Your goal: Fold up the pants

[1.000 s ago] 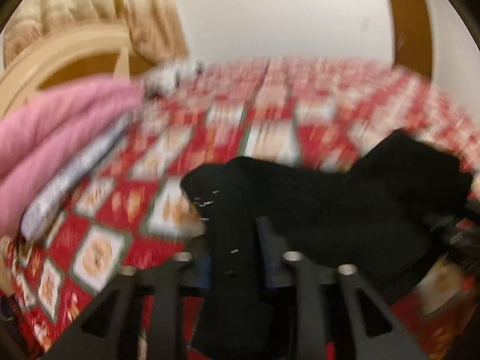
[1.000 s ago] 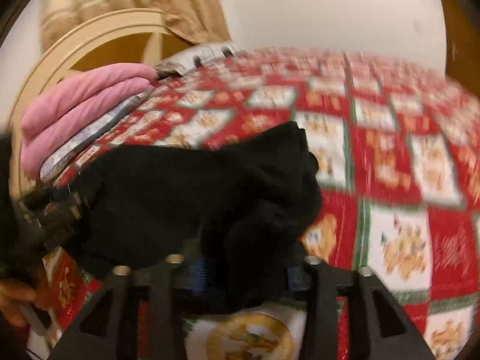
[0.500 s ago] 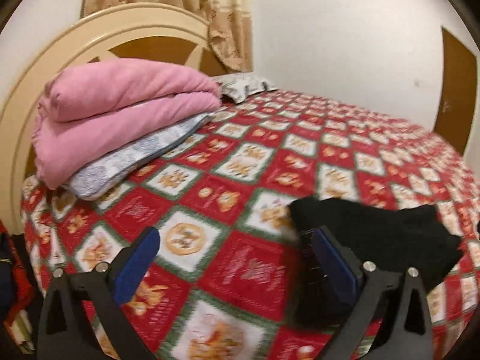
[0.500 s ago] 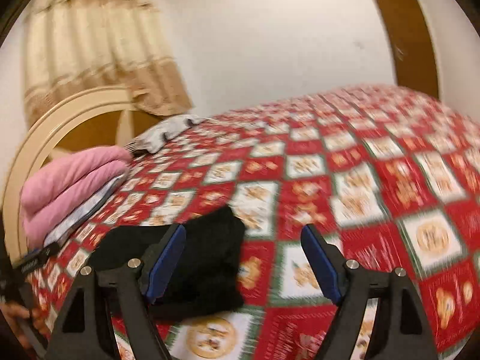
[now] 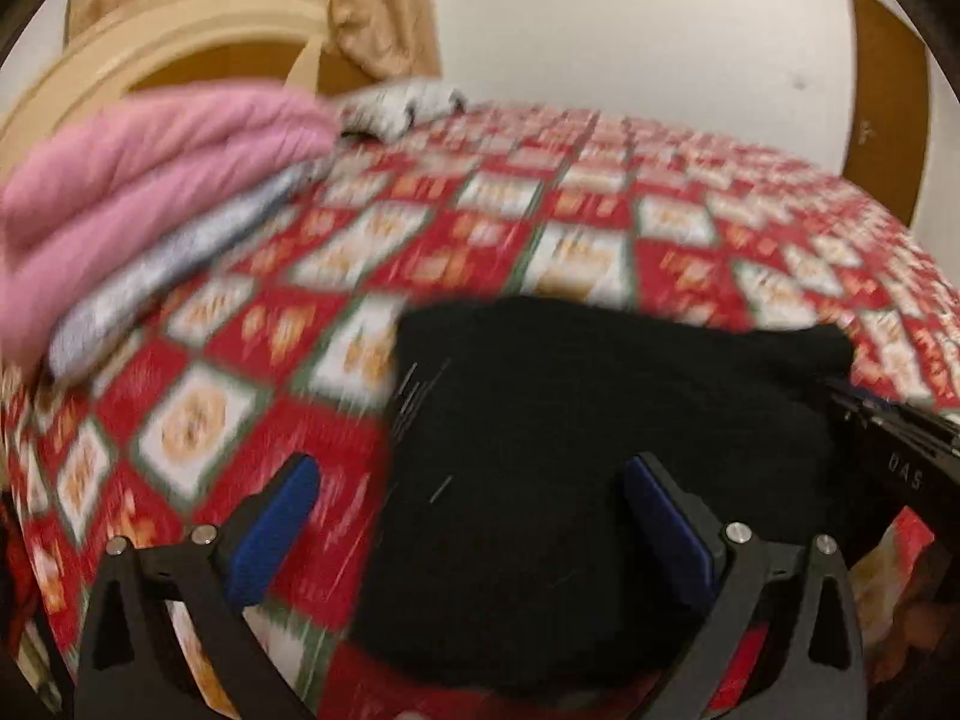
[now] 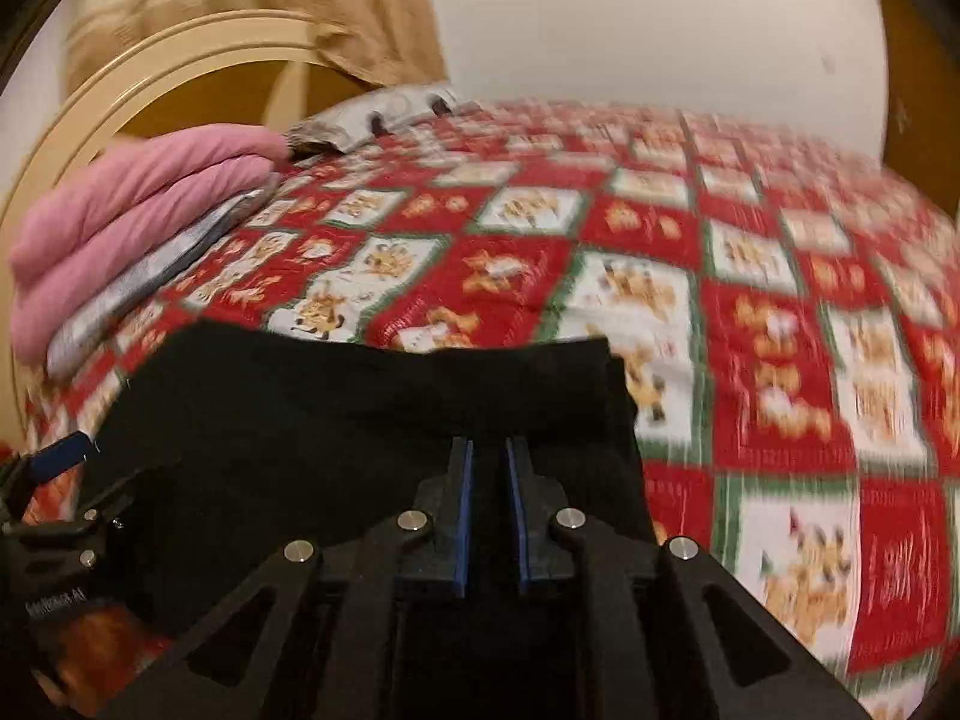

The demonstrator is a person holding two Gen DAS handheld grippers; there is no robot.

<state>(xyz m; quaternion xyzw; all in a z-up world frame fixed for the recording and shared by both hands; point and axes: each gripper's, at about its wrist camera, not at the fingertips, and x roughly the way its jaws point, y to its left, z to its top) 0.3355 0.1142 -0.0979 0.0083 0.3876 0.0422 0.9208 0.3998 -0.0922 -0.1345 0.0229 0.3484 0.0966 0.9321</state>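
Left gripper stands wide, blue pads far apart, w/ the folded black fabric pants lying between and under the fingers; pads don't press on the cloth. Right gripper is narrow and closing, blue pads w/ only a thin gap, hovering over the near-right part of the same pants; can't tell if any cloth is pinched between them, bc black on black hides it.

Pants sit as a compact dark bundle on the near edge of the red, white & green checked quilt w/ gingerbread-style prints, covering the bed. Far edge of the pants looks roughly straight in the right wrist view.

At the head end, left in both views: folded pink blanket stacked on a pale blue-grey patterned sheet, well apart from the pants. Grey-white pillow lies beyond it, near the cream curved wooden headboard. Beige curtain hangs behind. Both views blurred.

In the left wrist view the other gripper's black body shows at right edge, touching the pants.
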